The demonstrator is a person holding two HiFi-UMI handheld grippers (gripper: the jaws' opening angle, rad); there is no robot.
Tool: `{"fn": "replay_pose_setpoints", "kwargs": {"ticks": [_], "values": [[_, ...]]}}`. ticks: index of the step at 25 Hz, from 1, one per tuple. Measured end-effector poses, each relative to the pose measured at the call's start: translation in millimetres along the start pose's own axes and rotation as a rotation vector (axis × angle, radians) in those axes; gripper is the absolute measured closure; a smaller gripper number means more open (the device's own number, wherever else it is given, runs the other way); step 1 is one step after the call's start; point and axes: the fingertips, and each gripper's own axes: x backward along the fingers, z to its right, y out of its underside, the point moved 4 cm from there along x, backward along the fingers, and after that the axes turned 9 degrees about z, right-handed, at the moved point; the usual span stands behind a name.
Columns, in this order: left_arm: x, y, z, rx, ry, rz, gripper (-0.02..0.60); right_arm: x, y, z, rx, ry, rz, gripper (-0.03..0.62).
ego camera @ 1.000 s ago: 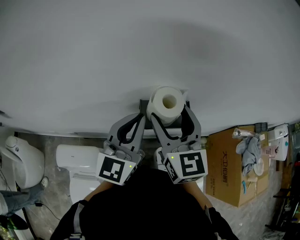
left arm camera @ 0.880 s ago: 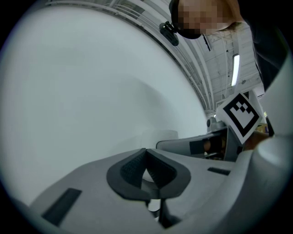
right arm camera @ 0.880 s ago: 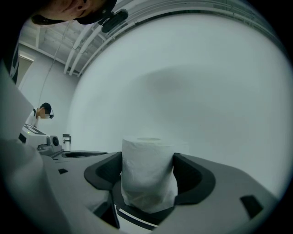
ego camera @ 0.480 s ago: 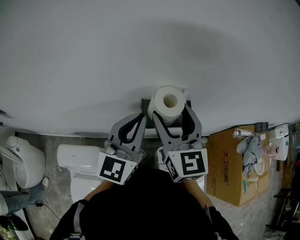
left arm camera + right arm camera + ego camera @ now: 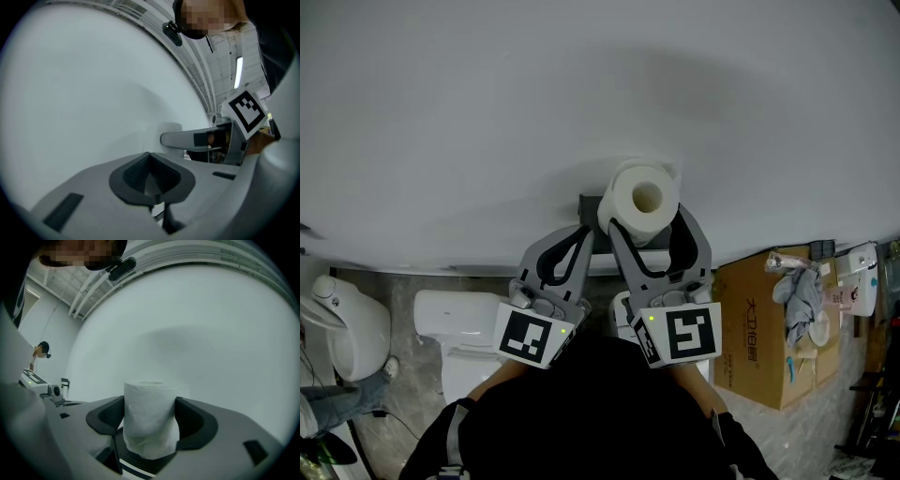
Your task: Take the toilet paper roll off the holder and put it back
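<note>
A white toilet paper roll is held upright against the white wall, its core hole facing me. My right gripper is shut on it, one finger on each side; in the right gripper view the roll fills the gap between the dark pads of that gripper. The dark holder on the wall shows just left of the roll, mostly hidden behind it. My left gripper hangs below the holder, shut with nothing in it; its pads meet in the left gripper view.
A white toilet stands below at the left, with a rounded white fixture further left. A cardboard box with cloths on top sits at the right. The plain wall fills the upper half.
My right gripper has lifted the roll a little up and to the right, away from the holder. The left gripper has stayed in place.
</note>
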Motion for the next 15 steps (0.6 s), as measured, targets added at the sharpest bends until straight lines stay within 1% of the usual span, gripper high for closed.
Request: {"fn": "replay_pose_setpoints", "kwargs": {"ticks": [7, 11, 15], "values": [[-2, -2, 2, 0.0, 0.026, 0.005, 0.575, 5, -11, 3, 0.033, 0.031, 0.016, 0.253], [-4, -2, 3, 0.005, 0.037, -0.006, 0.575, 8, -16, 6, 0.045, 0.058, 0.023, 0.253], [-7, -1, 11, 0.006, 0.052, -0.009, 0.575, 16, -19, 17, 0.051, 0.086, 0.03, 0.253]]}}
